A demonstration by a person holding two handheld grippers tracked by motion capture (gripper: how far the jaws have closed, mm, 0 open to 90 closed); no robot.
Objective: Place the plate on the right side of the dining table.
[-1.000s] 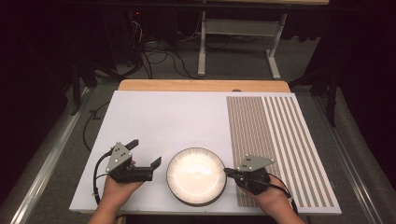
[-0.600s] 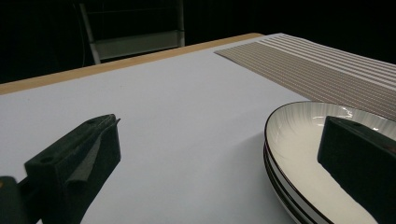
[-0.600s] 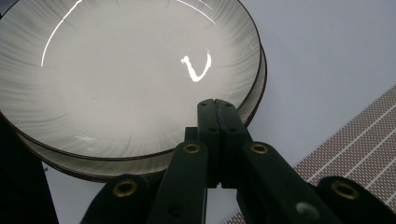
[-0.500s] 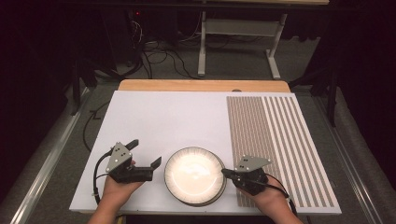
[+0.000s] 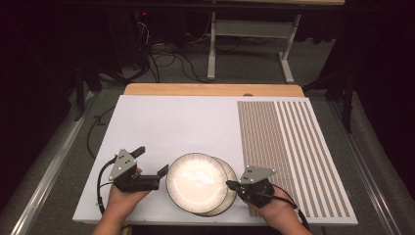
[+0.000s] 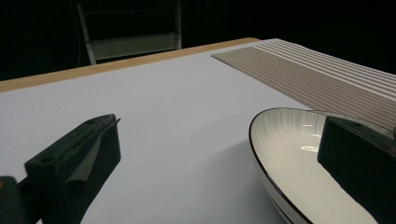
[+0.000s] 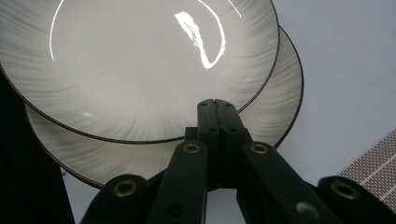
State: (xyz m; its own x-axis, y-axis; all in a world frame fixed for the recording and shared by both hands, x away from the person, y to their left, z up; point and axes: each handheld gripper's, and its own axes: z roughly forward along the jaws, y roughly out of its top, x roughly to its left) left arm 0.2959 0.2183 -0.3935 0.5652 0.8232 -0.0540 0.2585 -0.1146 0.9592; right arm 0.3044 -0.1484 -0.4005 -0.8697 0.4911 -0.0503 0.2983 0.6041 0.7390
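At the table's near edge, the right gripper (image 7: 215, 105) presses closed against the upper plate (image 7: 140, 60); the left gripper (image 5: 152, 162) gapes wide.

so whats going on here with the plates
A person at a white table is working on two stacked plates with a gripper in each hand. The top plate sits offset toward the left on the bottom plate, so they no longer line up. The right gripper, jaws shut with nothing between them, has its tips at the top plate's right rim. The left gripper is open at the stack's left side, one jaw by the top plate's rim, gripping nothing.
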